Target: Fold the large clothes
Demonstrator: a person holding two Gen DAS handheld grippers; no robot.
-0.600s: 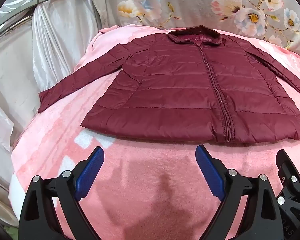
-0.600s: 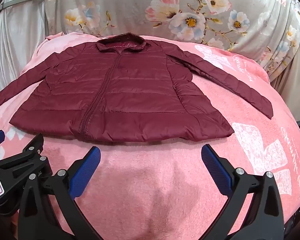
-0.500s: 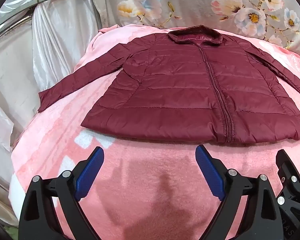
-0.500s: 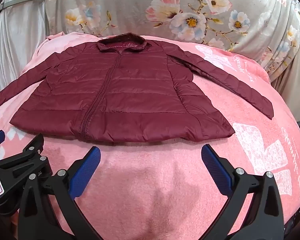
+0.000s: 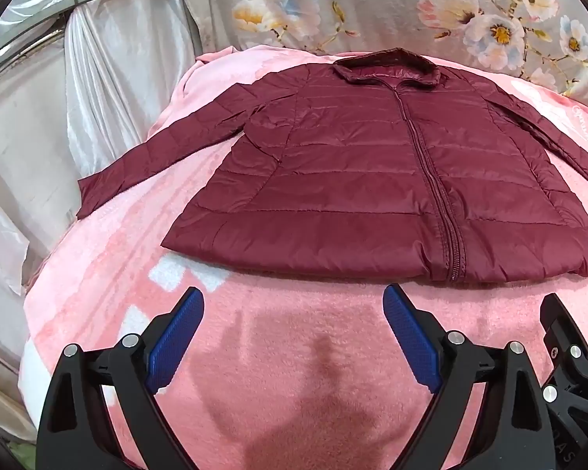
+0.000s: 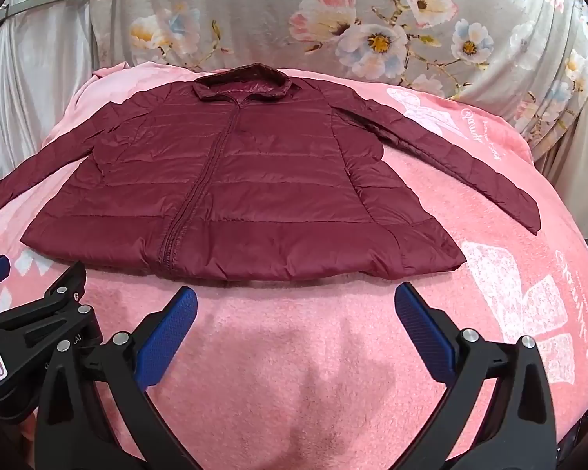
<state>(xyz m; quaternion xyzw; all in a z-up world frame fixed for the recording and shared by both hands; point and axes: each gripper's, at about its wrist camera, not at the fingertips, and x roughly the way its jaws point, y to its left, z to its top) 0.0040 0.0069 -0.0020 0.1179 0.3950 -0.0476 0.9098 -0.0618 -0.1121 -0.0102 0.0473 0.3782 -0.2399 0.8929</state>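
We hold both grippers low over a pink blanket (image 5: 109, 274), each angled down toward a maroon puffer jacket (image 5: 372, 180) that lies flat, front up and zipped, with its collar (image 5: 388, 66) at 12 o'clock and its hem toward us.

In the left wrist view, the left gripper (image 5: 294, 337) has its blue-padded fingers (image 5: 176, 337) spread wide, with only bare blanket between them. They touch nothing and hold nothing. The jacket's hem runs just beyond the fingertips, from about 11 o'clock across to 2 o'clock. One sleeve (image 5: 156, 160) stretches out toward 9 o'clock, its cuff near the blanket's edge. At 4 o'clock a black part of the right gripper shows at the frame's edge.

In the right wrist view, the right gripper (image 6: 294, 333) is likewise spread as wide as it goes, its fingers (image 6: 423, 333) empty and clear of the fabric. The jacket (image 6: 247, 188) sits at 12 o'clock, its hem just past the fingertips; the zip (image 6: 200, 196) runs from the collar down toward 11 o'clock. The other sleeve (image 6: 470, 164) reaches out toward 2 o'clock over white lettering (image 6: 529, 293) printed on the blanket. At 8 o'clock we see the black frame of the left gripper with a small label.

Behind the blanket hangs a grey floral cloth (image 6: 372, 27), and pale drapes (image 5: 98, 78) stand at 10 o'clock in the left view.
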